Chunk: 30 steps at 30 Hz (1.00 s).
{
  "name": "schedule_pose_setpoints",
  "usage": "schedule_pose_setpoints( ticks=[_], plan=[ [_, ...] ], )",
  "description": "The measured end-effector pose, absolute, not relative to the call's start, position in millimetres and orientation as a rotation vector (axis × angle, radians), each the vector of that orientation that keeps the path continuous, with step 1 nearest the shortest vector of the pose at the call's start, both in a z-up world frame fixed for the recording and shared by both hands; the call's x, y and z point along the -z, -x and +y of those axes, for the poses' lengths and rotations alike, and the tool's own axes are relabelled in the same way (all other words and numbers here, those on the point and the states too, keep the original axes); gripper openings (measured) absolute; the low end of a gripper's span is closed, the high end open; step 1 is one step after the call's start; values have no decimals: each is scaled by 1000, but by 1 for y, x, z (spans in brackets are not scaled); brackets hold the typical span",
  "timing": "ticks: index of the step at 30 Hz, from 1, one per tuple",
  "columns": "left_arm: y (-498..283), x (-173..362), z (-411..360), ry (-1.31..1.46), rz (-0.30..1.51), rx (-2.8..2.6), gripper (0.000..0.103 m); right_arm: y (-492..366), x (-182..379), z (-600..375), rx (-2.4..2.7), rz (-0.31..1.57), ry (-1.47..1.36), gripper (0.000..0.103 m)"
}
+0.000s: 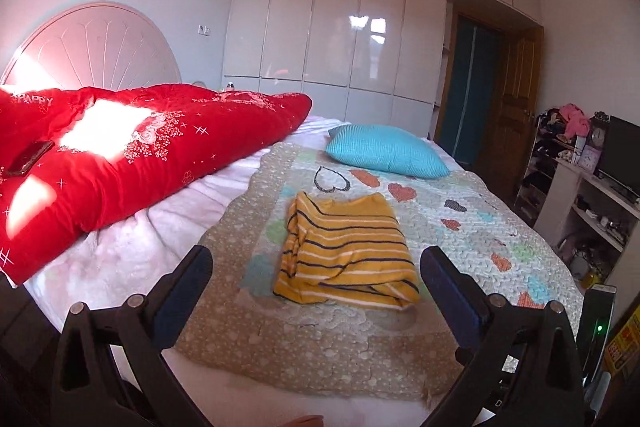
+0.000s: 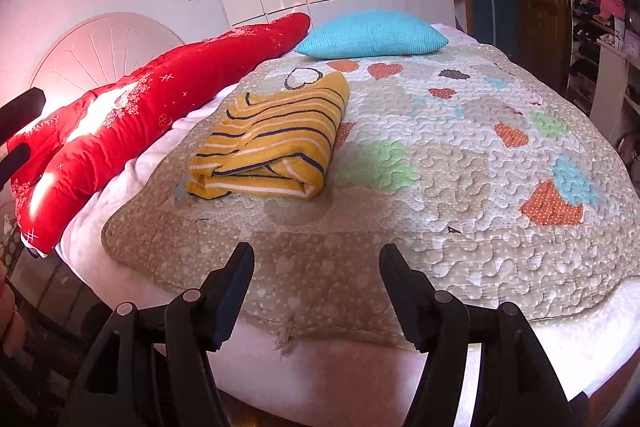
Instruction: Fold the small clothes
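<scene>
With my left gripper (image 1: 316,275) and right gripper (image 2: 316,291) both spread wide and empty, the folded striped sweater (image 1: 346,253) lies ahead of my fingertips on the quilt (image 2: 460,155), where a careless regrasp could spill its loose sleeve-side layers.

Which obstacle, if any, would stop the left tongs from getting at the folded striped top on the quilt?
Probably none. The left tongs stand open and empty, pointed at the folded striped top, which lies alone on the quilt. The red duvet and blue pillow lie clear of that path.
</scene>
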<state>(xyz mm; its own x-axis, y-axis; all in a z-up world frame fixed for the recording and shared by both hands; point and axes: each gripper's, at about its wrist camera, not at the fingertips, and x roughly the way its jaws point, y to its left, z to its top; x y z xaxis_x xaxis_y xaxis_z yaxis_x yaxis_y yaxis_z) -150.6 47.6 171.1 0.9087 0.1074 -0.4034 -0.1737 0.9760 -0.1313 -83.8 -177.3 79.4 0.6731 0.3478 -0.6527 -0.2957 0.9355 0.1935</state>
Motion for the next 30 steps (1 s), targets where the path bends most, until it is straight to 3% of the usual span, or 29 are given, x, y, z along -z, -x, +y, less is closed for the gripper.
schedule_pose_setpoints(
  ticks=[12,30],
  plan=[
    [134,-131,47,139,657,-208,103,88,-64,-180,-311,808,-78,74],
    [128,-98,47,92,779,-236,103,85,-49,-172,-296,866,-49,75]
  ],
)
